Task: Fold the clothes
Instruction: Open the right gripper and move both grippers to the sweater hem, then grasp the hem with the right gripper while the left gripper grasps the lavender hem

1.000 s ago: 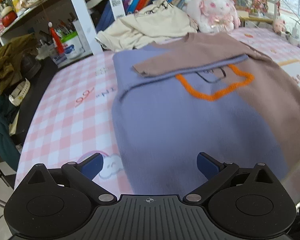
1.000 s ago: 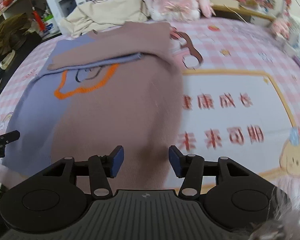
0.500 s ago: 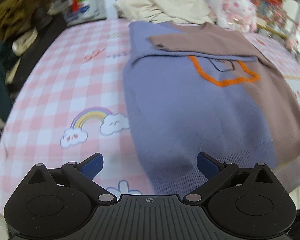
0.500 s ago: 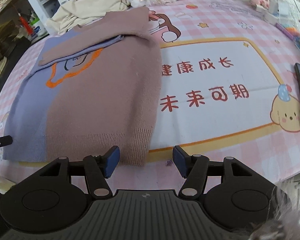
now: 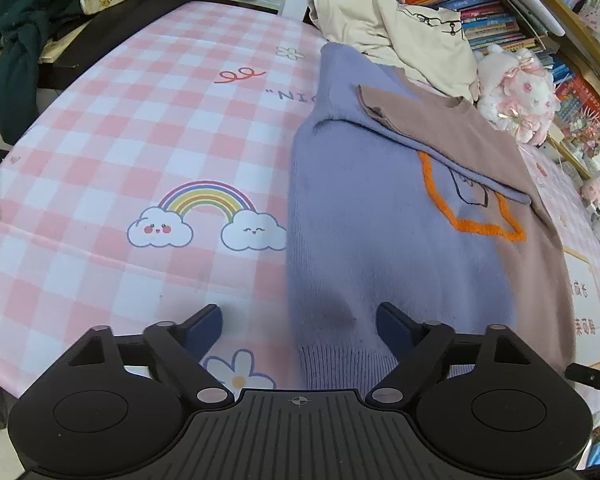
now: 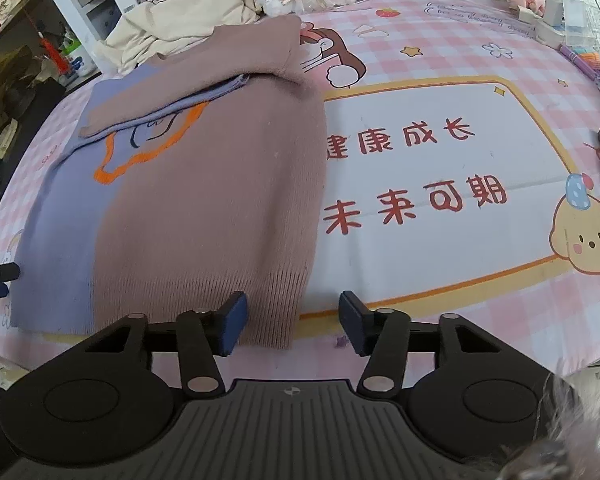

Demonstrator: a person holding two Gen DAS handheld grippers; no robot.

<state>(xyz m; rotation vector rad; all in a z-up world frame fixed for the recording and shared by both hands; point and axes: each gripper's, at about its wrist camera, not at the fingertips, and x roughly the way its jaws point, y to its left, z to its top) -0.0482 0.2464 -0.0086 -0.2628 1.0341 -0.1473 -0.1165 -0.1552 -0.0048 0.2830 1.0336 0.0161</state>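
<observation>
On the desk: sweater [image 6: 204, 200], half lilac and half dusty pink, lies flat on the pink checked mat [image 5: 140, 152], sleeves folded across the chest, ribbed hem [image 6: 260, 300] nearest both claws.
Left claw [image 5: 299, 326]: jaws spread wide, holding nothing, straddling the lilac hem corner.
Right claw [image 6: 293, 322]: jaws spread wide, empty, straddling the pink hem corner.
Material: soft fuzzy knit; judged light, limp and stretchy, likely to sag between two grip points.
Grip zone: ribbed hem corners, the firmest edge; pinch both layers.
Risk: uneven lift may skew the fold or disturb the sleeves.
Nearby: cream garment [image 5: 400, 36] and plush rabbit [image 5: 516, 88] beyond the collar.
</observation>
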